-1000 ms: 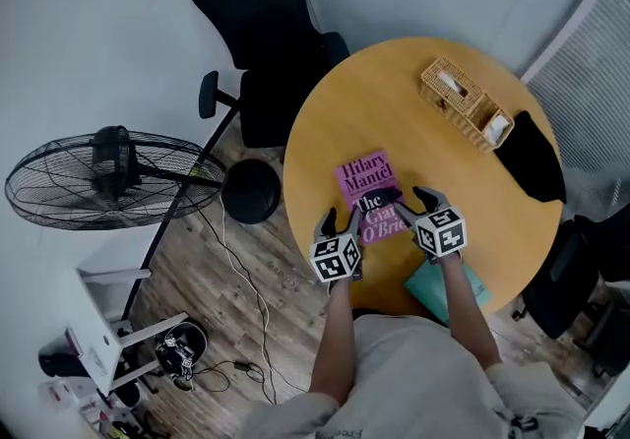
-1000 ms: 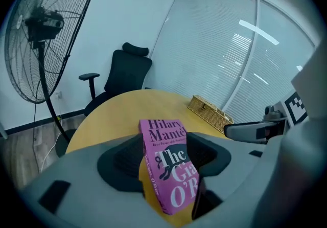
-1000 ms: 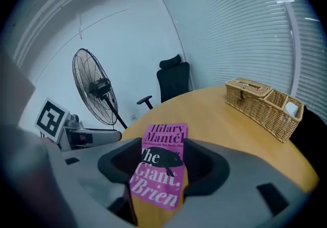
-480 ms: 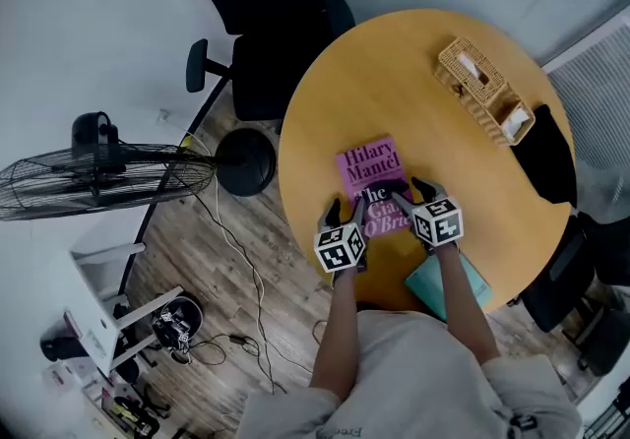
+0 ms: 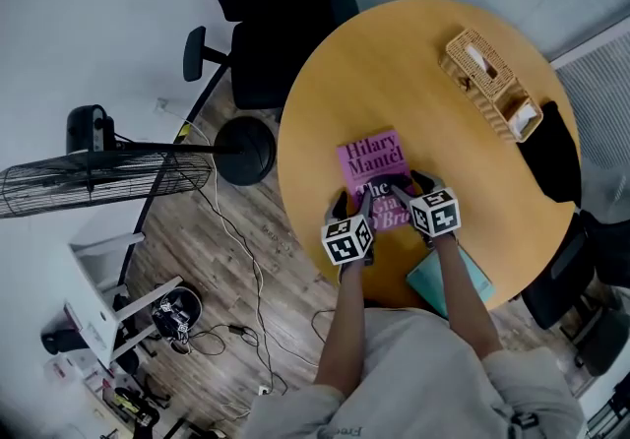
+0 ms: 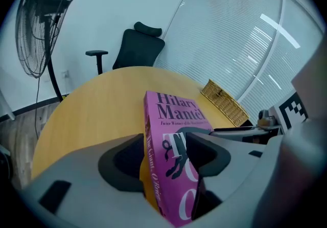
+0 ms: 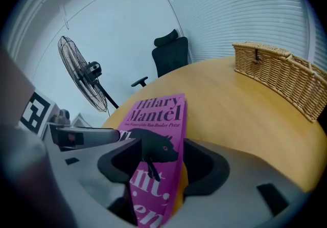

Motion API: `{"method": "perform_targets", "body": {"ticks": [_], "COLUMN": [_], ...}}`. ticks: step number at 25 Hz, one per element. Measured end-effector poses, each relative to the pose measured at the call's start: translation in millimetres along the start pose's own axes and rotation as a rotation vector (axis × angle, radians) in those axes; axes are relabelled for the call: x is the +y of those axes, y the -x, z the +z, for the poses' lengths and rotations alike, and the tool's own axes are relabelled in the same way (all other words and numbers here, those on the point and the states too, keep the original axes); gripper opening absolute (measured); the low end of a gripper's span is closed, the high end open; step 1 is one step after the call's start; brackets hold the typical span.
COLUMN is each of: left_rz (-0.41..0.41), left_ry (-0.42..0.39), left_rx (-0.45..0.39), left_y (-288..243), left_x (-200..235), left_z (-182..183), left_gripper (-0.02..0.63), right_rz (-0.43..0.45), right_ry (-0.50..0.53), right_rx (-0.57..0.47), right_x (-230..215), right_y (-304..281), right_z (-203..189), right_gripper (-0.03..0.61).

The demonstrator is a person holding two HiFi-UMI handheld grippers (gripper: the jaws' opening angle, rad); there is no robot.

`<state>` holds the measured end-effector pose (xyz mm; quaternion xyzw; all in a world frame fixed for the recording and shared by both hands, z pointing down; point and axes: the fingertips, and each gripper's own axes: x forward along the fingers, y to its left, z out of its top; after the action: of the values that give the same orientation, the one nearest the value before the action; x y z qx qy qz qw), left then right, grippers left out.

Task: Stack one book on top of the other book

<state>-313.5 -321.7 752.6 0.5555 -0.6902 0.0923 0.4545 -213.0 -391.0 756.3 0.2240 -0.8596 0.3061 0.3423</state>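
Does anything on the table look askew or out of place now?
Only the teal book: it lies at the table's near rim, partly under the right arm, with one corner seemingly past the edge. Nothing looks spilled or damaged.

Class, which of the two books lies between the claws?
The pink book, its edges between the left claw and right claw; the teal book lies apart at the table's near edge.

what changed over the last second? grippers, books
Both grippers came down closer to the pink book: left gripper now straddles its left edge, right gripper its right edge, jaws open, nothing gripped yet. Pink book, teal book and wicker basket lie where they were.
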Motion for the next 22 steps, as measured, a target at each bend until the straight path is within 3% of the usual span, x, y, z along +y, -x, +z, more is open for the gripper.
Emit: {"method": "perform_targets", "body": {"ticks": [8, 22], "left_rz": [0.018, 0.017], "left_ry": [-0.004, -0.017], "left_rx": [0.033, 0.039], "left_y": [-8, 7], "left_x": [-4, -8], "left_z": [-10, -9], "left_gripper": [0.252, 0.252], "right_rz": [0.005, -0.041], "right_ry": [-0.064, -0.051], "right_rx": [-0.005, -0.002], "right_x": [2, 14], "right_y": [-6, 10], "right_z": [-11, -9], "right_gripper": [0.23, 0.227]}}
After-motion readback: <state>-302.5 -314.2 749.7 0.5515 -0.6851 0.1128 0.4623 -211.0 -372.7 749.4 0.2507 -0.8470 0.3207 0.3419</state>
